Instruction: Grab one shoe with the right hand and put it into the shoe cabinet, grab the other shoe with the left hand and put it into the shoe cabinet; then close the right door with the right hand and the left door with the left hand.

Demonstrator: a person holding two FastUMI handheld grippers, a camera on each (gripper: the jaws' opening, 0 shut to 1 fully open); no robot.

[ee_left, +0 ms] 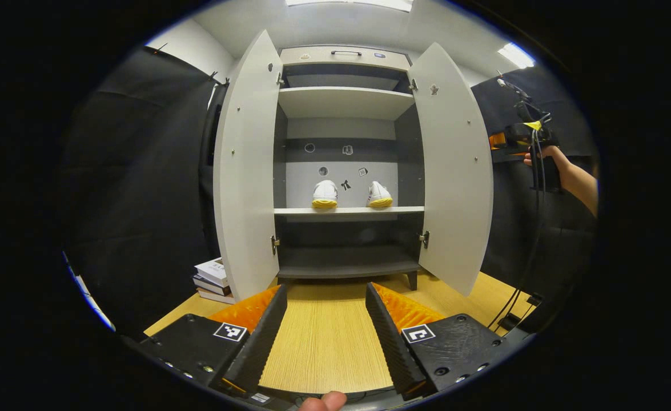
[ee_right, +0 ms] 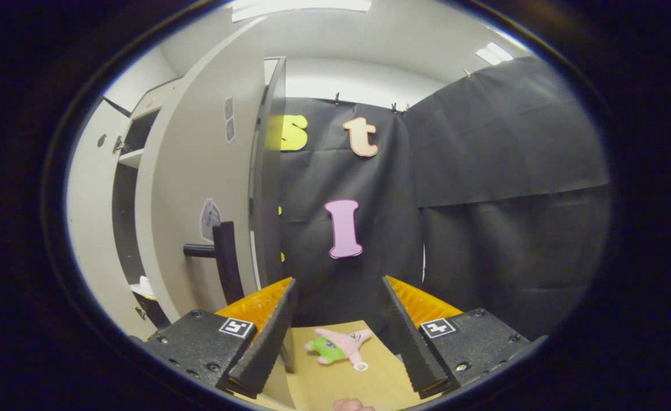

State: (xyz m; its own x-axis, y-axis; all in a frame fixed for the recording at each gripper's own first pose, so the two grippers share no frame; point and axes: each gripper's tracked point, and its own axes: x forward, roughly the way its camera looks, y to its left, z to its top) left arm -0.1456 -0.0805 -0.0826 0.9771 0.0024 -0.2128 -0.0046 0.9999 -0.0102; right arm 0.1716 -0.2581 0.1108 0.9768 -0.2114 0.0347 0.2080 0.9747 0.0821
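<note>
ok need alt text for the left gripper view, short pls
A shoe cabinet stands with both doors wide open and two white shoes, the left shoe and right shoe, side by side on its middle shelf. The open left hand-held gripper points at it over a wooden table; a stack of books sits left.

The right tool (ee_right: 338,328) gapes beside the open right door (ee_right: 198,188), above a plush star (ee_right: 341,345).

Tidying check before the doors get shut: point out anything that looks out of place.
A pink star-shaped plush toy lies on the wooden floor behind the right door. Both shoes sit neatly on the shelf.
</note>
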